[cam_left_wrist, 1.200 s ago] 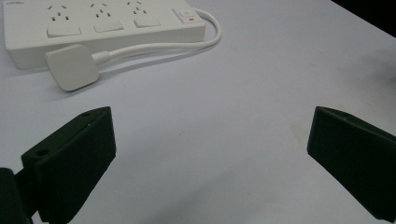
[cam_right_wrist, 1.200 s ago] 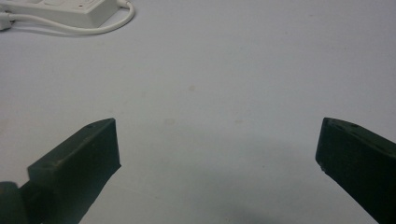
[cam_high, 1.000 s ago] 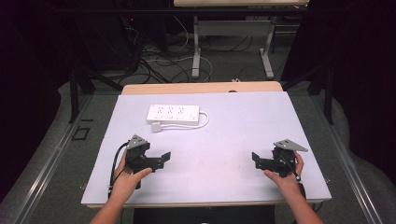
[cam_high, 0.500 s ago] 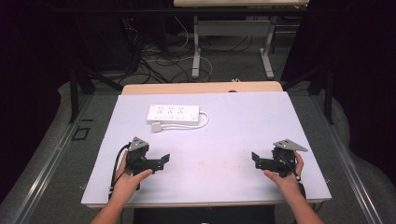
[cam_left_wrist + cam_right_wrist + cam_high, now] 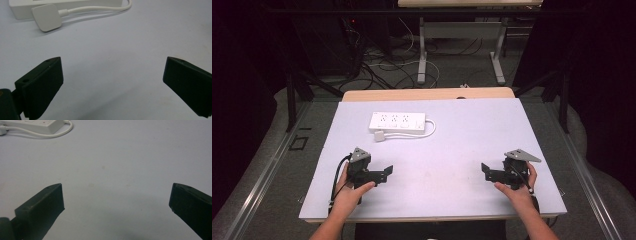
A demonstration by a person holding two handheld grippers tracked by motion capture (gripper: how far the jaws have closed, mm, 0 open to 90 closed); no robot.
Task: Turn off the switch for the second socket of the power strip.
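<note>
White tabletop (image 5: 452,150): one power strip (image 5: 397,121), one plug (image 5: 379,135), two grippers, fingers spread, empty.

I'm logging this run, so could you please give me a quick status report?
Left gripper and right gripper open, empty, low over the table. Power strip untouched at the far side, plug lying beside it. Path clear.

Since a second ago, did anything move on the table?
Nothing visibly changed. The left gripper and right gripper rest in the same spots near the front of the table, jaws open and empty. The white power strip and its plug lie as before.
</note>
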